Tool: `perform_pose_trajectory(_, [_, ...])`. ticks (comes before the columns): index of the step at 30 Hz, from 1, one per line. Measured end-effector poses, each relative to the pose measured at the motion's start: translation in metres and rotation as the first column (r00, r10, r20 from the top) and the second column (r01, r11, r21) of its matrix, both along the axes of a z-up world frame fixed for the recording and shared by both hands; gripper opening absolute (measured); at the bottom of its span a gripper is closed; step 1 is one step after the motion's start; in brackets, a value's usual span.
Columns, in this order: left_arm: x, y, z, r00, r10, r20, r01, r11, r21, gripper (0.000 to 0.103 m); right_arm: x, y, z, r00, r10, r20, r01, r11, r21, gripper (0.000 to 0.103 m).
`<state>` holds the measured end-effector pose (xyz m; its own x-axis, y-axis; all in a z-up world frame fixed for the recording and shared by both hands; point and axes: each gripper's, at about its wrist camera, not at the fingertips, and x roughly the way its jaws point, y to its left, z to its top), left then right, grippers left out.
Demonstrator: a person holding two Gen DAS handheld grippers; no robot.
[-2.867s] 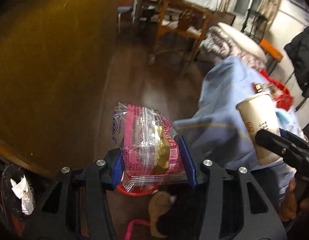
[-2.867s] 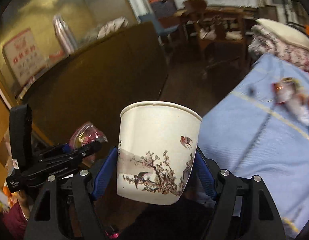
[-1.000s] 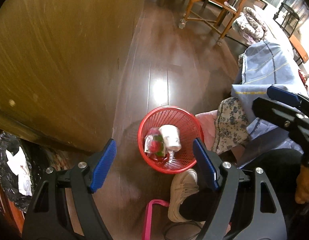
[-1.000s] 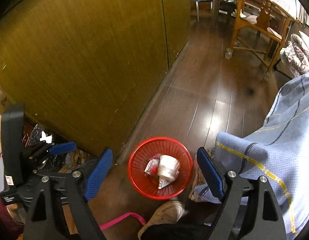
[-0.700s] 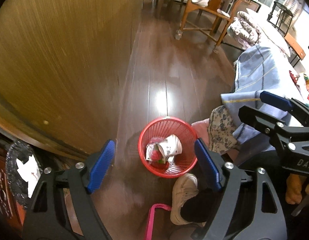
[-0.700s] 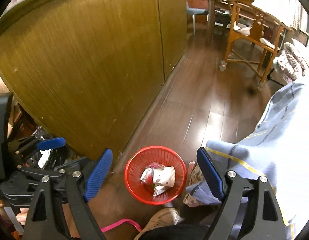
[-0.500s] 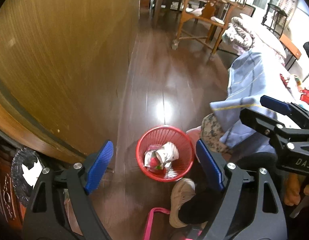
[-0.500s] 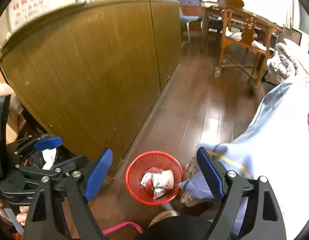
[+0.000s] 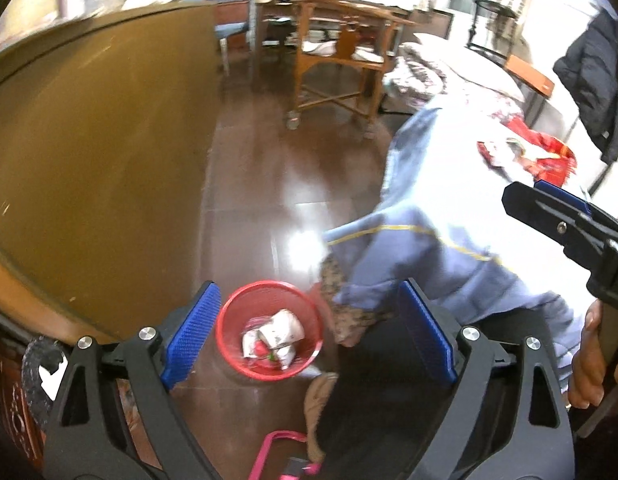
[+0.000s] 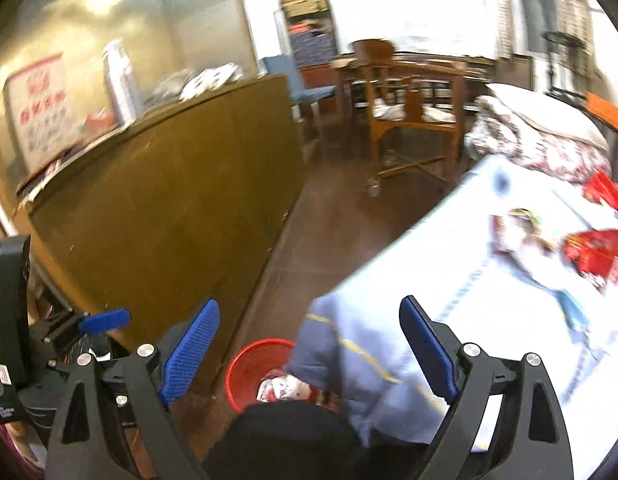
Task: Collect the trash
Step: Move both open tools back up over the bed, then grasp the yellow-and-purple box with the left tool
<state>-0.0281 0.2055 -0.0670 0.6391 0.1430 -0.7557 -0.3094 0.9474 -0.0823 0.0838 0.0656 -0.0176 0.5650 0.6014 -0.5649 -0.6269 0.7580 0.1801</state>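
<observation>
While the left wrist view looks steeply down into the red mesh basket (image 9: 269, 344) and shows its whole round rim on the dark, glossy plank floor (image 9: 297, 184), the right wrist view catches only its far rim (image 10: 261, 356), the rest hidden behind a dark rounded shape at the bottom edge and a drooping corner of the blue cloth (image 10: 449, 320). Inside the basket lie the crumpled paper cup (image 9: 283, 326) and the pink snack wrapper (image 9: 257, 348), lying against each other. Both tools have nothing between their blue ribbed pads: the left gripper (image 9: 307, 338) has just been spreading its jaws and they stand wide, with the basket seen far below between them; the right gripper (image 10: 309, 348) has also just widened and is likewise spread and holding nothing. Only the right view shows the cloth-covered table top in breadth, with more trash on it: red packets (image 10: 593, 254) and a blurred wrapper (image 10: 521, 232) lying near each other. Only the left view shows a bare hand (image 9: 589, 364) gripping the handle of the other tool at the right edge. A tall, matt brown wooden cabinet (image 10: 169, 216) walls off the left side, and a wooden chair on castors (image 9: 337, 68) stands further back.
</observation>
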Motion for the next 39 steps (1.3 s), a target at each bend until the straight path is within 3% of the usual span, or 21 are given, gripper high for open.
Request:
perform_pose_trajectory(5, [0.031,-0.050,0.003,0.996,-0.094,0.006,0.094,0.996,0.007,0.088,0.019,-0.064,-0.003,0.992,-0.124,-0.007,0.124,0.992,0.037,0.091])
perform_pose_trajectory(10, [0.070,-0.105,0.002,0.979,-0.205,-0.003,0.205,0.979,0.012,0.088,0.042,-0.134,-0.011,0.962,-0.270,-0.025,0.272,0.960,0.067,0.091])
perform_pose_trajectory(15, [0.113,-0.148,-0.002,0.955,-0.295,-0.017,0.295,0.955,0.006,0.088,0.067,-0.205,-0.023,0.912,-0.407,-0.050,0.410,0.909,0.076,0.091])
perform_pose_trajectory(22, [0.164,-0.188,-0.010,0.930,-0.367,-0.008,0.367,0.930,-0.026,0.089,0.105,-0.272,-0.051,0.830,-0.544,-0.122,0.554,0.828,0.084,0.091])
perform_pose_trajectory(27, [0.200,-0.197,-0.019,0.927,-0.376,-0.011,0.375,0.926,-0.051,0.089,0.125,-0.290,-0.071,0.804,-0.574,-0.155,0.590,0.803,0.083,0.091])
perform_pose_trajectory(31, [0.228,-0.185,-0.019,0.942,-0.335,0.008,0.335,0.940,-0.069,0.089,0.130,-0.283,-0.084,0.819,-0.543,-0.184,0.561,0.826,0.061,0.091])
perform_pose_trajectory(34, [0.250,-0.172,-0.009,0.952,-0.302,0.045,0.305,0.948,-0.085,0.089,0.132,-0.279,-0.084,0.832,-0.532,-0.155,0.545,0.837,0.048,0.091])
perform_pose_trajectory(39, [0.287,-0.181,0.003,0.937,-0.337,0.090,0.343,0.937,-0.067,0.093,0.142,-0.280,-0.089,0.826,-0.520,-0.217,0.540,0.841,0.038,0.091])
